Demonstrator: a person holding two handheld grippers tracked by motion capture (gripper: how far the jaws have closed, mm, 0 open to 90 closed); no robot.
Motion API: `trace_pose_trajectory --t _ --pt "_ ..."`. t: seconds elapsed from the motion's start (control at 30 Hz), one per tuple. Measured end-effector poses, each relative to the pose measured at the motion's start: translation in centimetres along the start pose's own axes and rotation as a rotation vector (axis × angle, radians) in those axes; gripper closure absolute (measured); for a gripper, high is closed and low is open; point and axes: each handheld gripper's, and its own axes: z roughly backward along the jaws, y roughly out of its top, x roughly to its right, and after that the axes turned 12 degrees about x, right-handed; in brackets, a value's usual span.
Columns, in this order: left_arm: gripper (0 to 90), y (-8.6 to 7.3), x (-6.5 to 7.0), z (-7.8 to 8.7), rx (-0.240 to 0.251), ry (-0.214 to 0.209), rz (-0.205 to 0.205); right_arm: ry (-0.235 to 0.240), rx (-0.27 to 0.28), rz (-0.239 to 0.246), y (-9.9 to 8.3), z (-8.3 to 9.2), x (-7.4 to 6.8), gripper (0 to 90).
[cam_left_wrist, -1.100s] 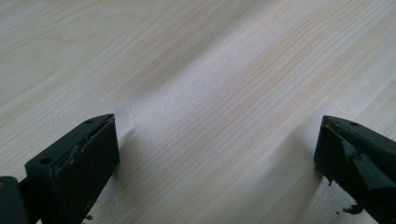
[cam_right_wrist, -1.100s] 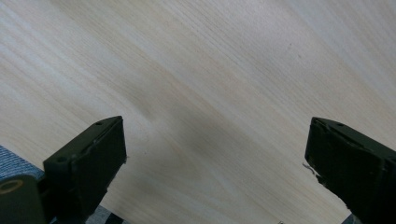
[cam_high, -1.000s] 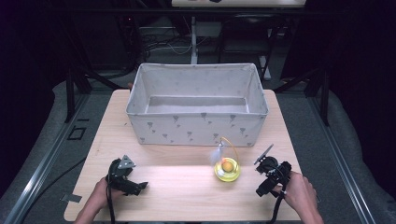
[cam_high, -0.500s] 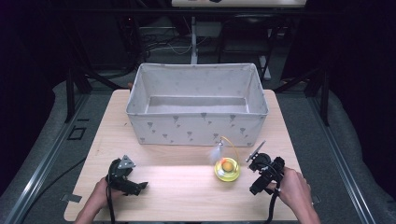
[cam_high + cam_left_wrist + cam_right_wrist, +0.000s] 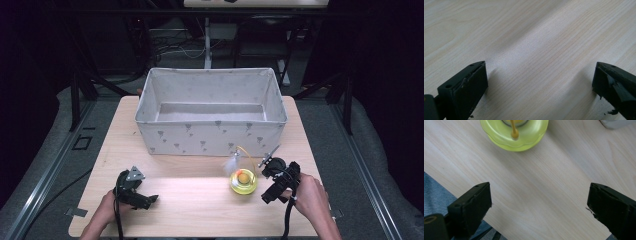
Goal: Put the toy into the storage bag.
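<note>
Room: dark surroundings, with grey floor mats along both sides of the counter and black stands and cables behind it.
Counter [image 5: 200, 200]: pale wood with a fine grain, lit brightly across its near half.
Fabric bin [image 5: 210, 135]: a grey-white open box with small triangle marks, standing at the far middle of the counter, nothing visible inside.
Yellow toy [image 5: 243, 181]: a round yellow-green dish-shaped piece with an orange ball at its middle, a thin curved wire rising from it and a pale feathery tuft at the wire's end; it sits on the counter in front of the bin's right part, apart from the bin wall.
Right tongs [image 5: 266, 186]: held in the person's right hand just beside the toy on its right, not touching it; in the right gripper view the two black jaws stand wide apart over bare wood, with the toy's rim [image 5: 514, 135] at the top edge ahead of them.
Left tongs [image 5: 152, 198]: held in the left hand at the near left of the counter, well apart from the toy; in the left gripper view the jaws are spread wide with nothing but wood between them.
</note>
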Motion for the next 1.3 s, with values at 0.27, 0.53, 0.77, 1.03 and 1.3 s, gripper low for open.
trace_pose_trajectory --t 0.27,0.53,0.77,1.03,1.3 --pt "0.0 0.0 0.0 0.0 -0.003 0.001 0.0 0.01 0.037 0.012 1.1 0.7 -0.6 6.1" --pt "0.0 0.0 0.0 0.0 -0.002 0.001 0.001 0.014 0.064 0.03 2.3 1.8 -0.7 7.0" --pt "0.0 0.0 0.0 0.0 -0.003 0.001 0.001 0.006 0.088 0.057 3.5 2.5 -1.1 6.3" --pt "0.0 0.0 0.0 0.0 -0.003 0.001 0.001 0.001 0.117 0.06 4.9 2.9 -1.3 2.3" --pt "0.1 0.0 0.0 0.0 -0.004 0.001 0.001 0.007 0.126 0.09 5.7 3.0 -1.8 26.3"
